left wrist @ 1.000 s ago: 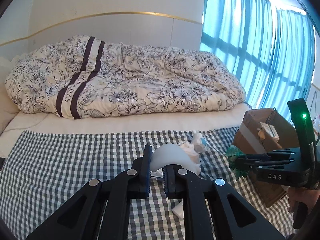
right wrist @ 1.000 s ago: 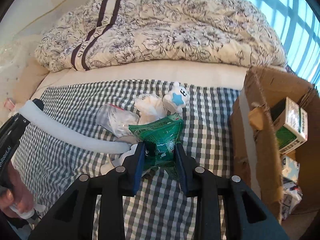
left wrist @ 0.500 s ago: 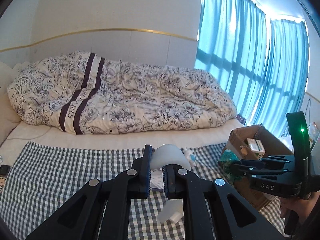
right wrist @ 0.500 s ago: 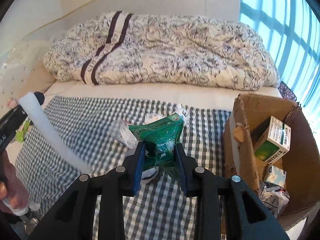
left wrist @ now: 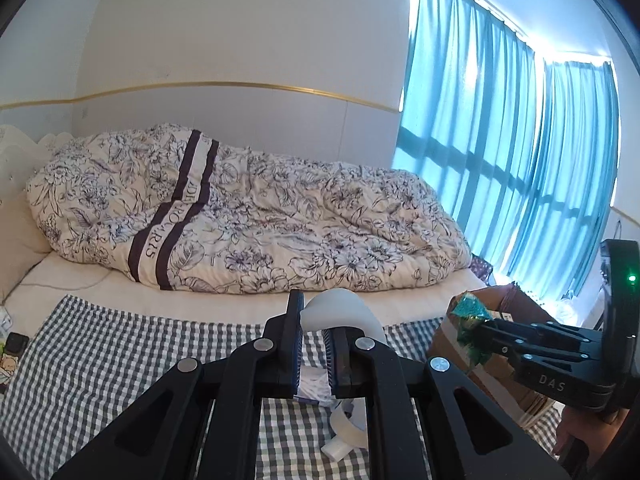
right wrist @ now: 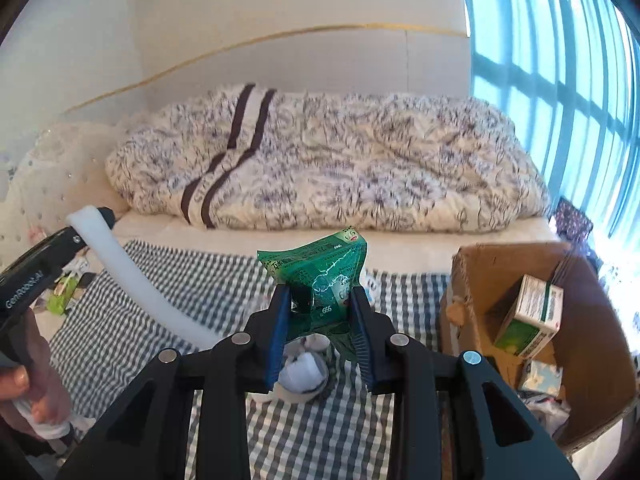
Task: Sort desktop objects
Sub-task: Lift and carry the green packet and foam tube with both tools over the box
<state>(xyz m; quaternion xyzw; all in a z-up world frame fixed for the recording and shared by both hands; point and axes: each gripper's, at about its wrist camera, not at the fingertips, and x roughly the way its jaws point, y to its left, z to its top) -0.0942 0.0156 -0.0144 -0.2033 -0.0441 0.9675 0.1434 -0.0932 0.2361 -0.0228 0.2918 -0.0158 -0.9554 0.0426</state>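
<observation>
A long white foam tube [left wrist: 334, 312] is clamped in my left gripper [left wrist: 316, 340]; from the right wrist view the foam tube [right wrist: 132, 280] curves down from the left gripper [right wrist: 86, 226] towards the checked cloth [right wrist: 168, 292]. My right gripper [right wrist: 320, 320] is shut on a crumpled green packet [right wrist: 320, 280] and holds it above the cloth, left of the open cardboard box [right wrist: 476, 280]. In the left wrist view, the right gripper [left wrist: 474, 334] and green packet [left wrist: 468, 314] hover at the rim of the cardboard box [left wrist: 440, 344].
The box holds a green-and-white carton [right wrist: 528, 316] and a pale blue pack [right wrist: 540, 376]. A clear cup with white paper [right wrist: 304, 372] lies on the cloth below my right gripper. A floral duvet [left wrist: 248, 216] fills the bed behind. Blue curtains [left wrist: 500, 160] hang at the right.
Both grippers have risen from the checked cloth with their loads, so the cloth items sink low in view. The right gripper with the green packet now sits nearer the box.
</observation>
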